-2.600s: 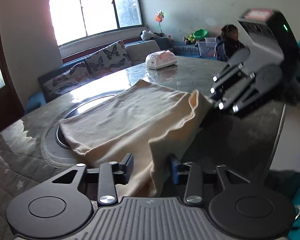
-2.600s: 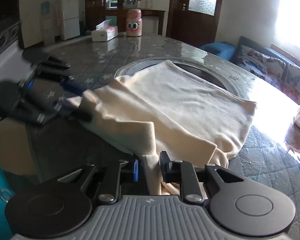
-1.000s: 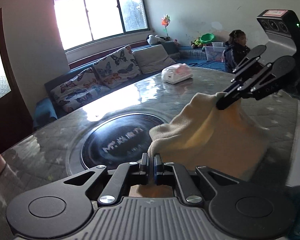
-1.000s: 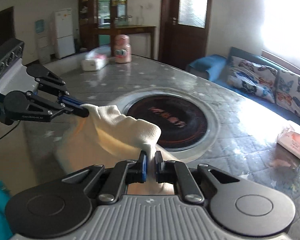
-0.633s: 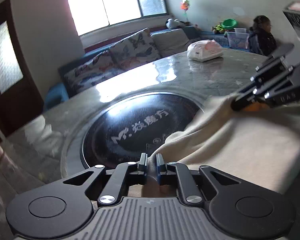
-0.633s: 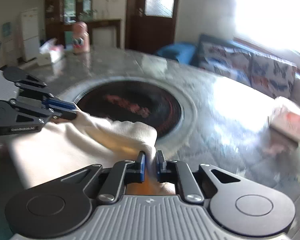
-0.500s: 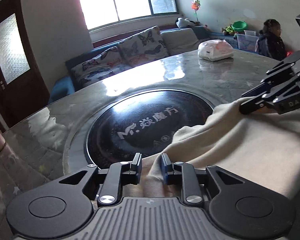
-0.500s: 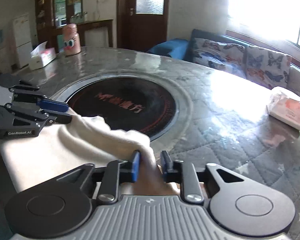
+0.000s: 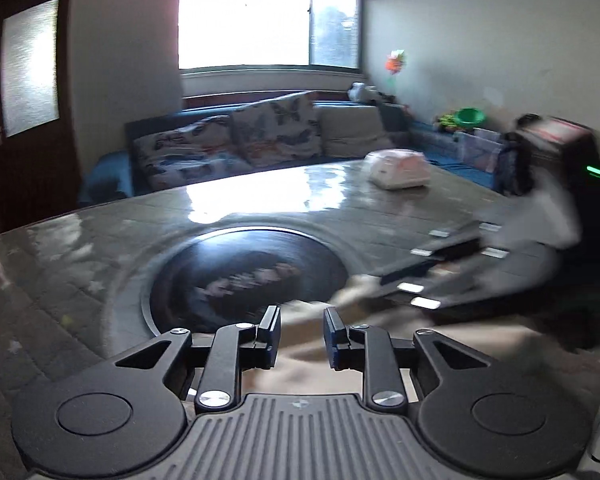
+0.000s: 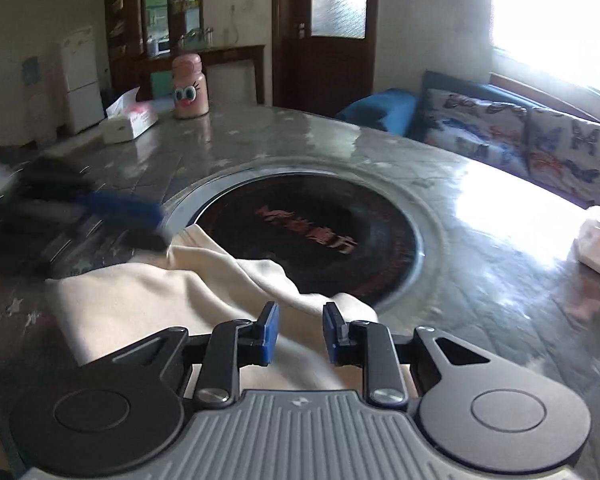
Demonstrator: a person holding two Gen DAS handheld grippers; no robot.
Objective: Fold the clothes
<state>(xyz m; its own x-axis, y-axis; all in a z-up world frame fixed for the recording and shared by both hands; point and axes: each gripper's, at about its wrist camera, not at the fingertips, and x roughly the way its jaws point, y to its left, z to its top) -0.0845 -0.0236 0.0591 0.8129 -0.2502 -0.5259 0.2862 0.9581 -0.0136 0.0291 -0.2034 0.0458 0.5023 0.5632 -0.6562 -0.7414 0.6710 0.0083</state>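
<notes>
Grippers angle down over a grey quilted table (image 10: 480, 264) where a cream garment (image 10: 148, 300) lies folded at the near edge, its far corner just overlapping the rim of the round black inset (image 10: 312, 236) at the table's centre.

Seen from its own camera, the right gripper (image 10: 298, 332) tilts forward and down with its blue-padded jaws a little apart; they have just been opening, and the cloth lies under and between them with no pad pressing on it. The left gripper (image 9: 302, 334) sits in the same pose at the garment's other corner, jaws likewise just opened to a small gap, the fabric loose between them. In the right camera that gripper shows as a dark and blue blur at the garment's left corner; in the left view the right one is equally blurred.

On the far side of the table stand a tissue box (image 10: 130, 122) and a pink bottle with cartoon eyes (image 10: 190, 88), close together. A white packet (image 9: 398, 168) lies near the opposite edge, and a sofa with butterfly cushions (image 9: 228, 148) runs under the window.
</notes>
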